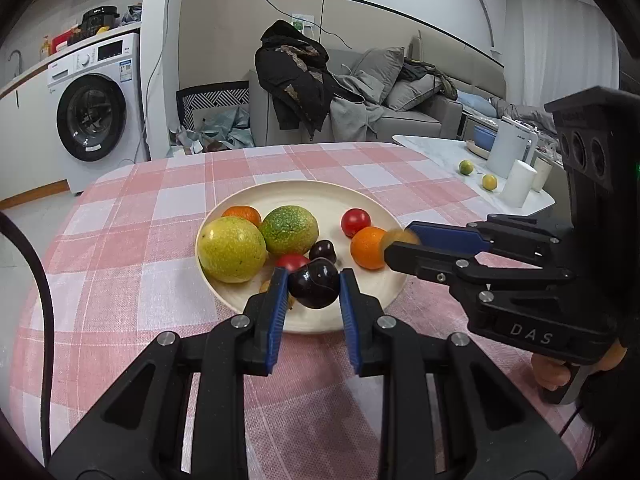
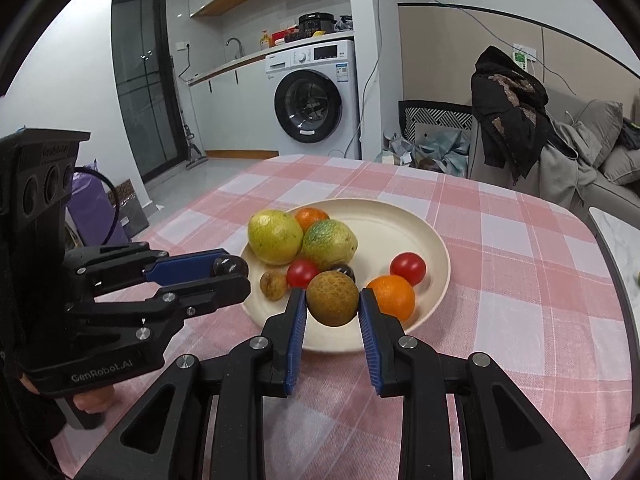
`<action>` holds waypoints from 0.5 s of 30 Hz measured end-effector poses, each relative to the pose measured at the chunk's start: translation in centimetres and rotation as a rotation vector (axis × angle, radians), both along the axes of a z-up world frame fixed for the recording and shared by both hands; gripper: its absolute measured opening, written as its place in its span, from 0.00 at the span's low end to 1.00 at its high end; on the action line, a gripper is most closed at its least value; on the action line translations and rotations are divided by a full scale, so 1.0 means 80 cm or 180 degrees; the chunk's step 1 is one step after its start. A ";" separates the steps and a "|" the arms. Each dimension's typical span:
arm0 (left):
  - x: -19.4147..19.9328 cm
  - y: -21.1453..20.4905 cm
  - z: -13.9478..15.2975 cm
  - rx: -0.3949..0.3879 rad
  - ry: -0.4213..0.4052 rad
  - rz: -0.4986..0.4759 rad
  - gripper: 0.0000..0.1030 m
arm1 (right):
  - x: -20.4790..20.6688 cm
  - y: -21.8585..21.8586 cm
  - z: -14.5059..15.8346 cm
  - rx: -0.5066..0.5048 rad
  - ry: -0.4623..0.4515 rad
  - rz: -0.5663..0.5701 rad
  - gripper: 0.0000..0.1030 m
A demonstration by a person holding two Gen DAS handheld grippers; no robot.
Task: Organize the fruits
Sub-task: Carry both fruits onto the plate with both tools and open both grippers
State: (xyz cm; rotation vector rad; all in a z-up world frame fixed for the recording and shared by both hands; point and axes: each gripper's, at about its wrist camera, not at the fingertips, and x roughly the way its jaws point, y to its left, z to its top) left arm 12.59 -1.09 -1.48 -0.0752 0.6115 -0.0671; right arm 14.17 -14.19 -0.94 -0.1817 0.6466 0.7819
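Left gripper (image 1: 314, 284) fingers clamp a dark cherry (image 1: 314, 289), right gripper (image 2: 333, 299) fingers a brown longan (image 2: 333, 298); both just above the plate (image 2: 400, 224) near edge, probably sorting by kind.

Even, soft indoor light; weak shadows under the fruits. Strong fisheye bending and dark corners; center sharp.

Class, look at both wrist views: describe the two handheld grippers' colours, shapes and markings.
Both are black pistol-grip tools with blue ribbed finger pads and silver pivot bolts. The right gripper has "DAS" on its body, beneath a block with three round holes. The left gripper reads "GenRobot.AI" and has a similar block.
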 end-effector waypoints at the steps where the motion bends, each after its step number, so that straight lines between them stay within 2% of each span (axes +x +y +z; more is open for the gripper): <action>1: 0.003 0.000 -0.001 0.0014 -0.0011 0.0007 0.22 | 0.003 0.001 -0.002 0.0024 -0.0006 -0.0015 0.27; 12: 0.018 0.000 -0.015 0.0007 0.0067 0.0015 0.23 | 0.009 0.004 -0.011 -0.0068 -0.0029 -0.0053 0.27; 15: 0.017 0.001 -0.017 0.0026 0.0080 0.0028 0.34 | 0.007 0.000 -0.010 -0.0046 -0.0026 -0.0058 0.29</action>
